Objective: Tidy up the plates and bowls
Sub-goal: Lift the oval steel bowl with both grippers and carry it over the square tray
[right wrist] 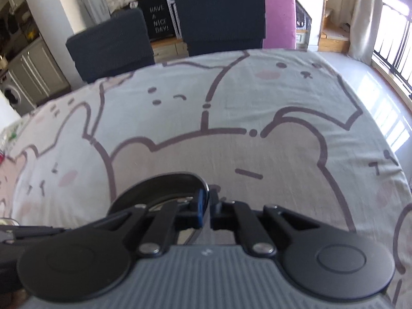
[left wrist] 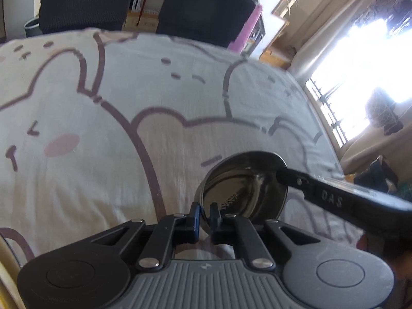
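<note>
A shiny steel bowl [left wrist: 244, 185] is held tilted a little above the cartoon-print tablecloth [left wrist: 103, 128]. My left gripper [left wrist: 205, 215] is shut on the bowl's near rim. My right gripper reaches in from the right in the left wrist view, and one finger [left wrist: 309, 185] sits on the bowl's far rim. In the right wrist view the same bowl [right wrist: 164, 188] lies to the left of my right gripper [right wrist: 207, 206], which is shut on its rim. No other plates or bowls show.
The tablecloth [right wrist: 231, 118] covers a broad table. Two dark chairs [right wrist: 221, 18] and a pink chair [right wrist: 279, 15] stand at the far edge. A bright window [left wrist: 360, 77] is on the right. Cabinets and shelves stand behind.
</note>
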